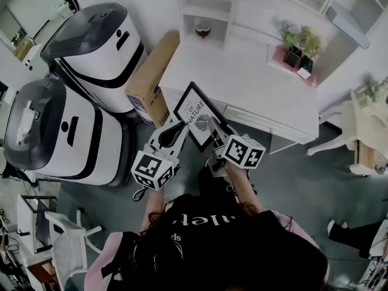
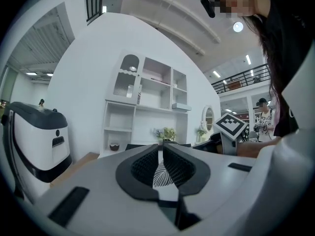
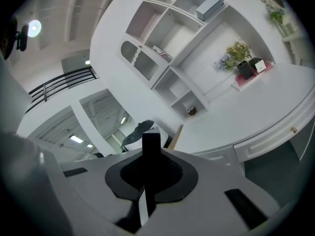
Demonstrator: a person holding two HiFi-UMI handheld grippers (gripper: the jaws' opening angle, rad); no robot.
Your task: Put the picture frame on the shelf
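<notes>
Left tongs [image 1: 179,127] are clenched on the picture frame [image 1: 199,115]: in the left gripper view the ribbed pads [image 2: 145,163] pinch its printed face, with a leaf pattern showing between them. Right tongs [image 1: 216,138] are likewise clamped, with a black edge of the frame standing between the jaws in the right gripper view. The frame is off the surface and tilted, spanning from one pair of tongs to the other, just ahead of both and over the near edge of the white tabletop [image 1: 242,80]. The shelf [image 1: 185,5] lies well ahead of the tongs, beyond the tabletop. Step in hand, by my reading: a two-handed carry toward the shelf. To do it well, raise both tongs together so the frame does not twist between the two grips, and bring it upright before reaching in. Travel straight ahead: potted plants [image 1: 300,44] sit ahead and right of the right tongs, and a cardboard box [image 1: 150,80] ahead and left of the left tongs. One low compartment already holds a small bowl-like item [image 1: 203,29], so choose a free one. Land the bottom edge first, lean the frame back, then release one side at a time. Risk: the thin edge grip on the right may slip.
</notes>
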